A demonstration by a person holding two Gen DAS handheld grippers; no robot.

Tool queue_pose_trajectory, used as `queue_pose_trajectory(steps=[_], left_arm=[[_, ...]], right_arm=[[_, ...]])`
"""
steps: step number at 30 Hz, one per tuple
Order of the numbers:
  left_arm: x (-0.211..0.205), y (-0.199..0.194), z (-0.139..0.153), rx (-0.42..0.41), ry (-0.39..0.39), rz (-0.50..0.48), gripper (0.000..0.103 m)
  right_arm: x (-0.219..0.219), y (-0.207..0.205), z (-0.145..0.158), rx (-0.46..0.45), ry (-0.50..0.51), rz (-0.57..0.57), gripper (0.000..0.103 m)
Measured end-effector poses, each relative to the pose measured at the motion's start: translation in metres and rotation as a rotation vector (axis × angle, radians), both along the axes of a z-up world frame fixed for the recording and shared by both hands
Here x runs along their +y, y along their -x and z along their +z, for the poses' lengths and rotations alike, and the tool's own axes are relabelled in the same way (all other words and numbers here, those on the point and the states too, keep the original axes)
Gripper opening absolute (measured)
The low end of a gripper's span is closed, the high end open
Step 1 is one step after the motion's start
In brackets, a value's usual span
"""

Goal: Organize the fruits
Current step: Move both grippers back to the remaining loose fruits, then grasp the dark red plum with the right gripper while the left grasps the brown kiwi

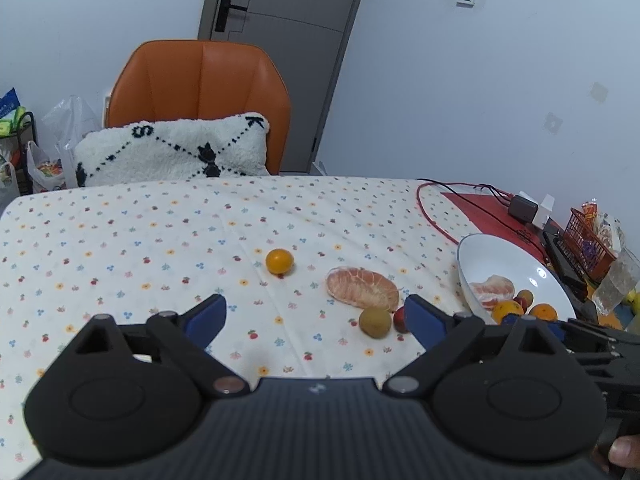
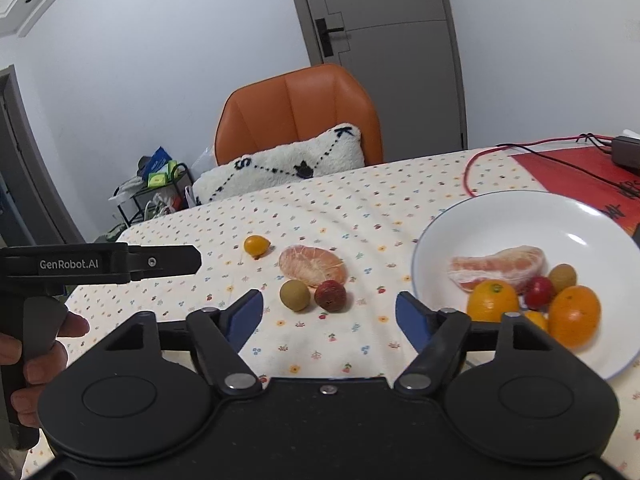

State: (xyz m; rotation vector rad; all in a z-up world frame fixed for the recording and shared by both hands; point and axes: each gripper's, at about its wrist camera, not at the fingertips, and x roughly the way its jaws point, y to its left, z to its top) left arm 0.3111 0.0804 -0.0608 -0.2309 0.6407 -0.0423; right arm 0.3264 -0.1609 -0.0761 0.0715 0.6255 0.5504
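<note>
Pale walls and a grey door (image 2: 384, 40) behind, with an orange chair (image 1: 200, 80) pushed to the far edge of a table under a flowered cloth (image 1: 140, 232); a white patterned cushion (image 1: 172, 152) propped on the seat.

On the cloth, four loose fruits: a small orange kumquat (image 2: 256, 246) farthest off, a peeled pomelo piece (image 2: 311, 265) near it, and just in front a greenish-brown round fruit (image 2: 295, 295) beside a dark red one (image 2: 330, 296), close together, touching or not too fine to tell. To the right, a white bowl (image 2: 500, 216) with another peeled segment, two oranges and a few small fruits, some partly covered by the gripper linkage.

Left gripper (image 1: 316, 320) with jaws spread wide, nothing between them, bare cloth below; red fruit half hidden behind its right finger in its own view. Right gripper (image 2: 330, 316) with jaws moderately apart, gripping nothing, the green and red fruits just beyond its fingertips.

Red cable (image 2: 472, 168), red mat (image 2: 568, 172) and black adapter at the far right corner. Bags and a wire rack (image 2: 156, 192) on the floor, contents indistinct. Part of a hand (image 2: 36, 356) on the left handle, cut off at the frame edge.
</note>
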Motion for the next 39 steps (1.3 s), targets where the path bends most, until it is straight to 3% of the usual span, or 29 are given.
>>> queue_pose_trajectory(steps=[2, 12, 17, 24, 29, 39], left_arm=[[0.001, -0.003, -0.004, 0.009, 0.008, -0.008, 0.090], [0.000, -0.019, -0.018, 0.048, 0.030, -0.053, 0.078], [0.001, -0.027, -0.025, 0.069, 0.047, -0.065, 0.067], [0.003, -0.031, -0.028, 0.075, 0.054, -0.067, 0.066], [0.004, -0.034, -0.031, 0.086, 0.057, -0.068, 0.062], [-0.009, -0.041, -0.035, 0.092, 0.059, -0.106, 0.058]], right_arm=[[0.005, -0.003, -0.002, 0.008, 0.006, 0.008, 0.064], [0.031, -0.027, -0.015, 0.036, 0.058, 0.022, 0.057], [0.043, -0.034, -0.018, 0.030, 0.087, 0.029, 0.055], [0.051, -0.044, -0.026, 0.033, 0.143, 0.030, 0.048], [0.051, -0.049, -0.036, 0.069, 0.147, 0.037, 0.025], [0.035, -0.035, -0.029, 0.062, 0.104, 0.031, 0.024]])
